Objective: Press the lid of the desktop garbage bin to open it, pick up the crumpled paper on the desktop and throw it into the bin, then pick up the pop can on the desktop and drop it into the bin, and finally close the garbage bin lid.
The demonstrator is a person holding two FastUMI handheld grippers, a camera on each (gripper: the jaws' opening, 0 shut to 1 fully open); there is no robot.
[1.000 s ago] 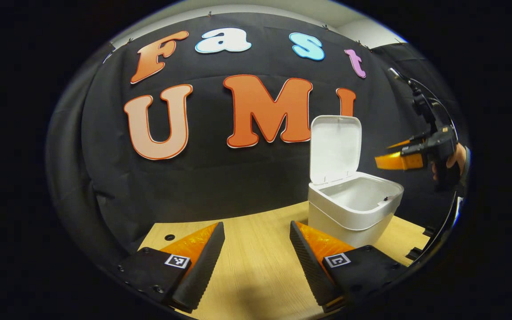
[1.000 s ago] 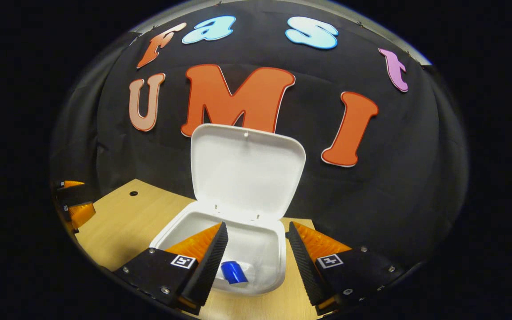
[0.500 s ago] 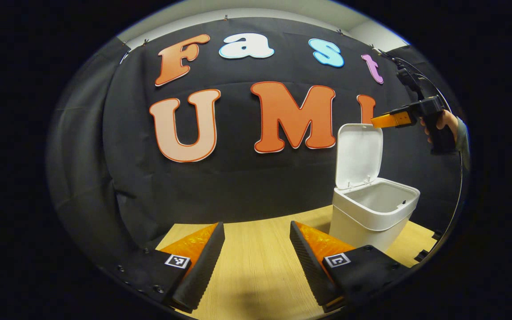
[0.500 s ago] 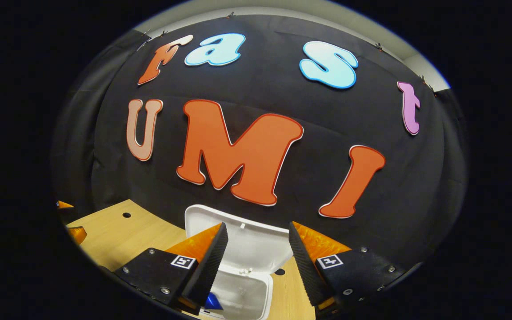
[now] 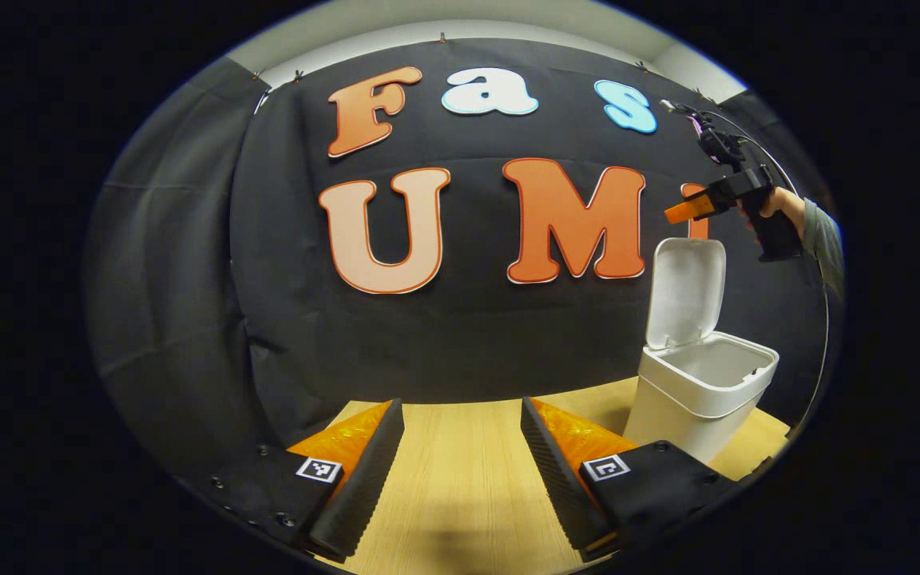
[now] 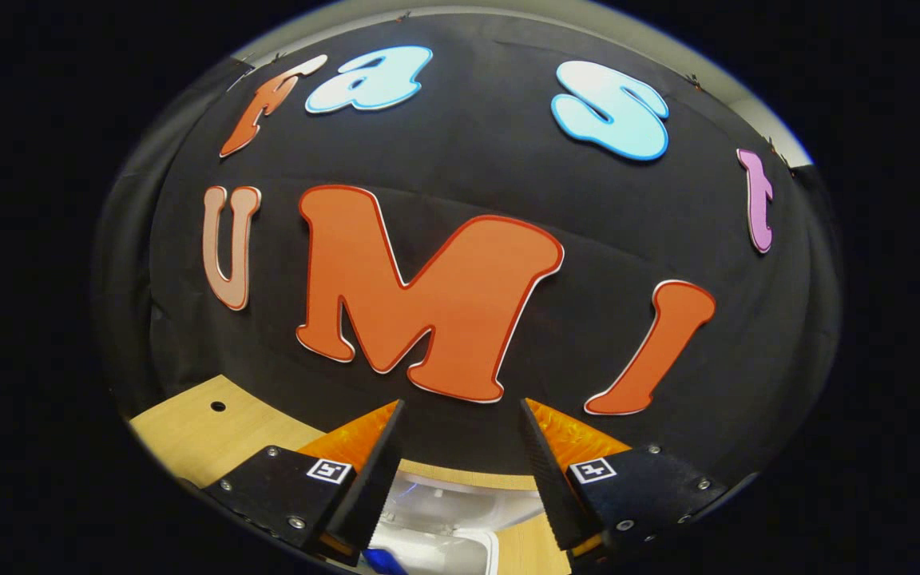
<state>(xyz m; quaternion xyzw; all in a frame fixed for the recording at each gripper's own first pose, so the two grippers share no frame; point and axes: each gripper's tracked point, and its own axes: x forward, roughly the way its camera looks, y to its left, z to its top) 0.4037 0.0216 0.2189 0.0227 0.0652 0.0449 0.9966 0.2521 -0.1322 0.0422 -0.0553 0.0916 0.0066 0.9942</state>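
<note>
Right claw (image 5: 672, 214) released, above upright lid (image 5: 685, 287) of bin (image 5: 699, 395). Left claw (image 5: 460, 471) released, idle. Push lid top fwd/down, evenly, til latched.

Bin (image 6: 460, 537) and blue can (image 6: 384, 561) partly cut off

A light wooden table (image 5: 460, 479) stands against the black cloth wall (image 5: 188, 263).

Left gripper (image 5: 460, 447) at six o'clock, fingers parted, holding nothing; right gripper (image 6: 460, 447) likewise parted and holding nothing, seen at two o'clock in the left gripper view, gripped by a hand (image 5: 775, 209).
</note>
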